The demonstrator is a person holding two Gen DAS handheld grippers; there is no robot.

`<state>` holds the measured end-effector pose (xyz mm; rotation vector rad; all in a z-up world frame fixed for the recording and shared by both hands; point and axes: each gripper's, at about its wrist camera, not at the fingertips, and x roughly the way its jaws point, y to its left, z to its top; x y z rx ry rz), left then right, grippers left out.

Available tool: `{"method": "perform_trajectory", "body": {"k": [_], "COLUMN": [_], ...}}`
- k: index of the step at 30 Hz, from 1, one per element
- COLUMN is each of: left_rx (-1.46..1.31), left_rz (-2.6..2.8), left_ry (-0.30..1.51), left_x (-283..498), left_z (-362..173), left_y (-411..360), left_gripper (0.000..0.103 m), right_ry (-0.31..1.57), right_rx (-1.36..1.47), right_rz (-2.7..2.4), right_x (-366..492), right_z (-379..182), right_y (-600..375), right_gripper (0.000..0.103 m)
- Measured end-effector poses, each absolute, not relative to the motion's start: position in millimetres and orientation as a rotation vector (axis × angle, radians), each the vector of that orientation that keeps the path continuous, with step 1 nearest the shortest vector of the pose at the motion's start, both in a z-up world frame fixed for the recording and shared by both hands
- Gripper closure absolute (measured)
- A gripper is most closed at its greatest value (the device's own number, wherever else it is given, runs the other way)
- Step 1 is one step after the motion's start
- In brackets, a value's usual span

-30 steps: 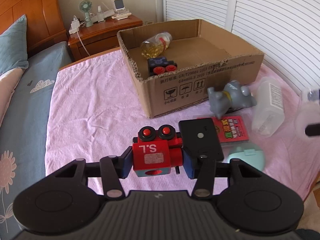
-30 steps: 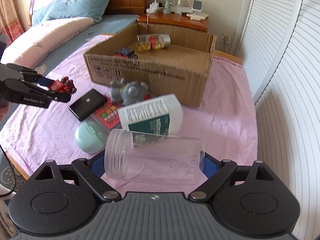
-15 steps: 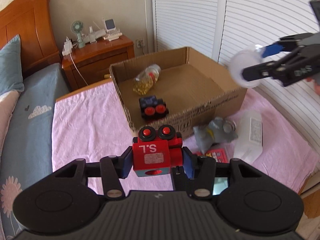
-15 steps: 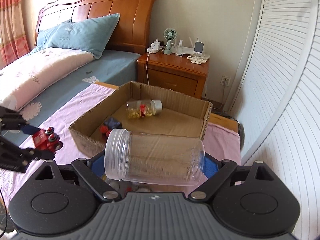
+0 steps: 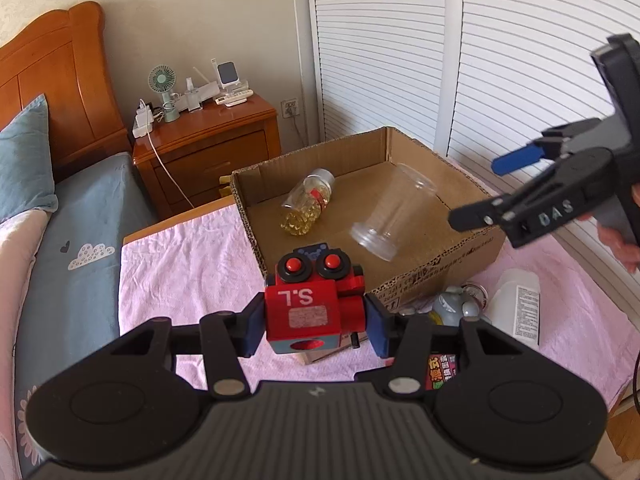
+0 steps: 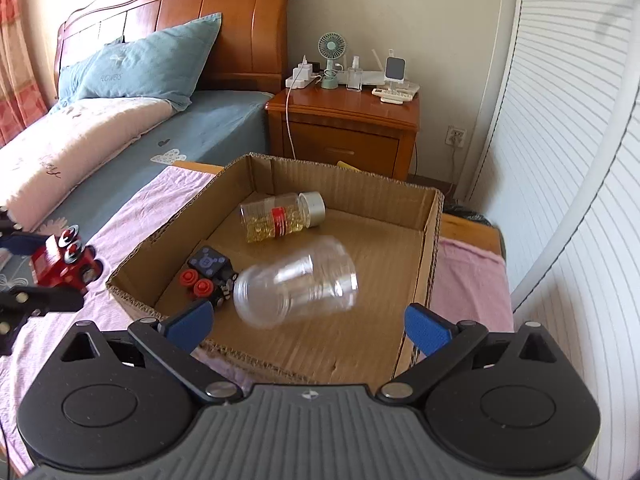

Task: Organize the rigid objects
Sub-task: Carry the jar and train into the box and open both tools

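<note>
My left gripper [image 5: 316, 322] is shut on a red toy train [image 5: 314, 300] marked "S.L", held above the pink cloth in front of the cardboard box [image 5: 440, 276]. My right gripper [image 6: 310, 324] is open and empty above the box's near wall [image 6: 304, 364]. A clear plastic jar [image 6: 296, 282] is blurred inside the box, below the open fingers; it also shows in the left wrist view [image 5: 394, 212]. A bottle of yellow capsules [image 6: 282, 218] and a dark blue toy car [image 6: 208, 272] lie in the box.
On the pink cloth [image 5: 192, 264] right of the box lie a grey elephant toy [image 5: 456, 306], a white bottle [image 5: 518, 306] and a red packet [image 5: 442, 366]. A wooden nightstand [image 6: 344, 128] stands behind the box. Shuttered doors line the right side.
My right gripper carried the clear jar over the box and opened; the jar is now loose inside the box. My left gripper rose with the red train toward the box.
</note>
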<state>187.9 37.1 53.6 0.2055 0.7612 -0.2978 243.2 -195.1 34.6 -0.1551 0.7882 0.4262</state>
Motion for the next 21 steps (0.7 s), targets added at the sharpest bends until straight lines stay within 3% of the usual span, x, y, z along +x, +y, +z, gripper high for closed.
{"method": "perform_trajectory", "body": {"k": [21], "left_rx": [0.262], "left_rz": [-0.435], "left_ry": [0.829], "left_x": [259], "left_z": [36], "left_y": [-68], "left_gripper": [0.053], "right_ry": [0.771], "right_rx": [-0.136], "right_rz": [0.367], "right_x": [195], "right_z": [31], "right_y": [-242], "right_gripper": [0.0]}}
